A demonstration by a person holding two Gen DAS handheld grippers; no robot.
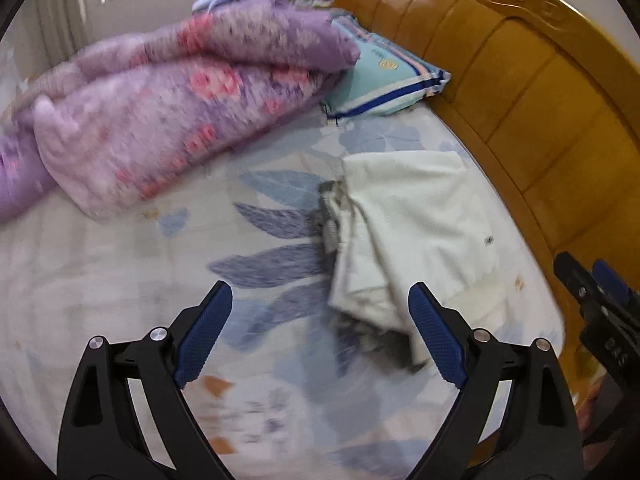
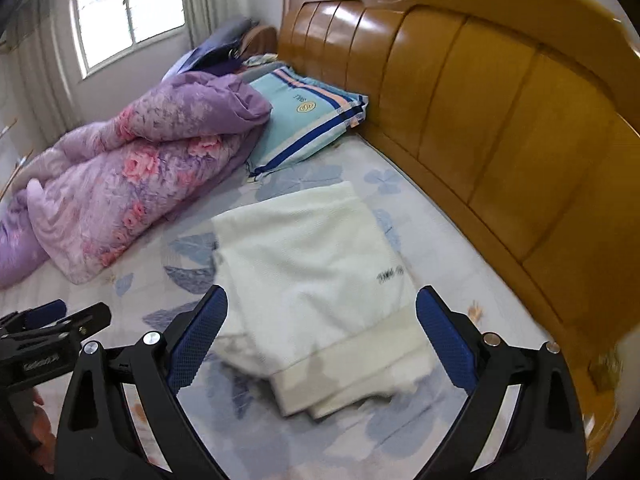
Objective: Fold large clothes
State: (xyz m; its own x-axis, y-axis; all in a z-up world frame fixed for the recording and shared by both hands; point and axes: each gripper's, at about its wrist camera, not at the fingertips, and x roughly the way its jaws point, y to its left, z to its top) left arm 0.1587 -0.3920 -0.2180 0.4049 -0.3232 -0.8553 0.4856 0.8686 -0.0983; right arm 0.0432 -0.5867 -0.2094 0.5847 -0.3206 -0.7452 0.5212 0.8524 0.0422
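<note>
We see the bed (image 2: 400, 200) filling both views, its leaf-print sheet running from the near edge to the wooden headboard (image 2: 500, 128) on the right. On the far left lies a bunched purple floral quilt (image 2: 132, 184), with a teal striped pillow (image 2: 304, 124) just beside it against the headboard.

The folded white garment (image 2: 320, 280) rests flat on the sheet, near the headboard, apart from the quilt and pillow. Its near left edge shows loose layers and a grey patch that we cannot make out through the blur.

We look steeply down along both claws. The right gripper (image 2: 322, 340) hangs above the garment's near part with its 2 blue-padded fingers spread wide and nothing between them. The left gripper (image 1: 320, 336) hangs above the sheet at the garment's near left corner, likewise spread wide and empty; its right finger (image 1: 436, 336) overlaps the cloth in the picture, but we cannot tell whether it touches.

Each claw shows only partly at the edge of the other's view, and the hands holding them are mostly cut off. The left view is smeared, so the sheet's print and the quilt's flowers are soft.
</note>
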